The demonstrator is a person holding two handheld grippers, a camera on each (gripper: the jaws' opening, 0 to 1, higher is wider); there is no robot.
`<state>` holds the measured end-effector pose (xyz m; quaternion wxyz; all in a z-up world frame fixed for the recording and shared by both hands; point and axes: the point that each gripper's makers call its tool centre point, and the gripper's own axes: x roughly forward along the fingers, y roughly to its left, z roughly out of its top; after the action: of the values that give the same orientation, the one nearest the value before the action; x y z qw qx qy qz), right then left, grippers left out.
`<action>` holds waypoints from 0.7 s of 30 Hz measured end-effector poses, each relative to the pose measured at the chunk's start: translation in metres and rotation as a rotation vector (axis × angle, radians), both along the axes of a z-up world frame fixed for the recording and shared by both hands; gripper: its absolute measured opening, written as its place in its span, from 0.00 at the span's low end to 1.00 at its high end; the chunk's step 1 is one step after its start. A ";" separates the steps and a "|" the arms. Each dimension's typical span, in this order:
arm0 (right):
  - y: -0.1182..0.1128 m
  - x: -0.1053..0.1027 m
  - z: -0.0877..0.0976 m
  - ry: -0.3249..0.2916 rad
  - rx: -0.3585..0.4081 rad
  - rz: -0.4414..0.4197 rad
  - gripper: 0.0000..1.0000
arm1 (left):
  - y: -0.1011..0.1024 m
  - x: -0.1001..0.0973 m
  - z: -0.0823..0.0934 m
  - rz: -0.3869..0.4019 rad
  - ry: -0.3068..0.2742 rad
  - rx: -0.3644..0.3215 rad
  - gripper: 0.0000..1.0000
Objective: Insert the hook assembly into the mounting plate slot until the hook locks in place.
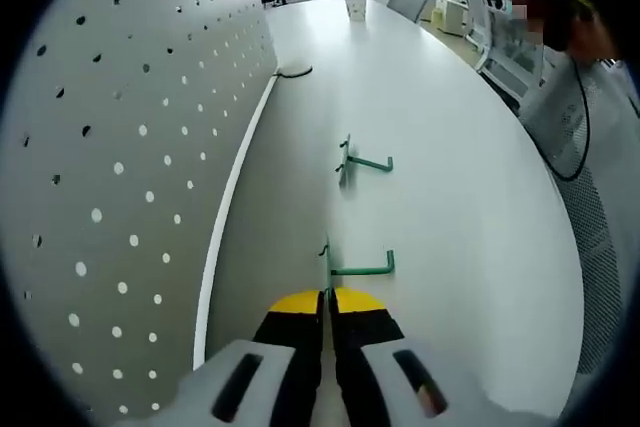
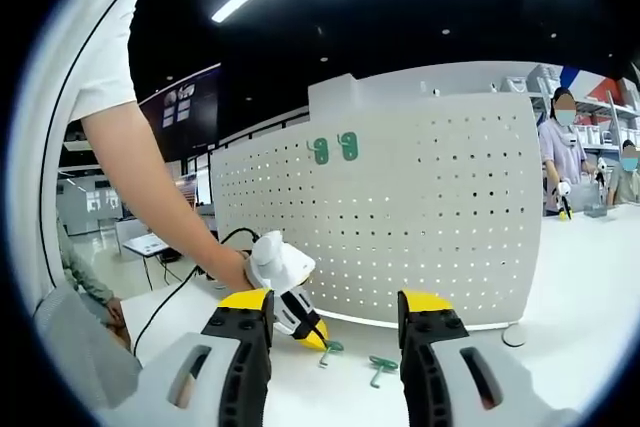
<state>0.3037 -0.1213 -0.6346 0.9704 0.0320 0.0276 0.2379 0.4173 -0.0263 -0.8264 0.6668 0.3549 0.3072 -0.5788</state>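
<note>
White counter [image 1: 450,147] runs long under both my hands, with the perforated pegboard [image 2: 400,207] standing upright along its edge; other people work farther off in the room. Two green hooks [image 2: 334,148] already hang near the top of the pegboard. Two more lie loose on the counter: the near hook [image 1: 360,267] just ahead of my left gripper [image 1: 328,299], and the far hook [image 1: 362,163] a little beyond it.

My left fingers [image 1: 300,332] are pressed together with nothing between them, tips low by the near hook. My right gripper [image 2: 337,309] hangs back with its fingers spread wide, empty, looking at the board.

I judge I am at the pickup, before any insertion. Next I need to part the left fingers, close on the near hook's stem, then lift it to a free hole.

No containers are about; nothing here holds anything.
</note>
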 end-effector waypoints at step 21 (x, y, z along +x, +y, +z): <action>0.002 0.000 -0.003 0.010 -0.002 0.011 0.48 | -0.004 0.001 0.028 0.142 0.031 -0.223 0.02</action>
<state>0.3035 -0.1195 -0.6371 0.9690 0.0321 0.0331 0.2429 0.4188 -0.0303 -0.7980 0.7368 0.2467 0.2755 -0.5661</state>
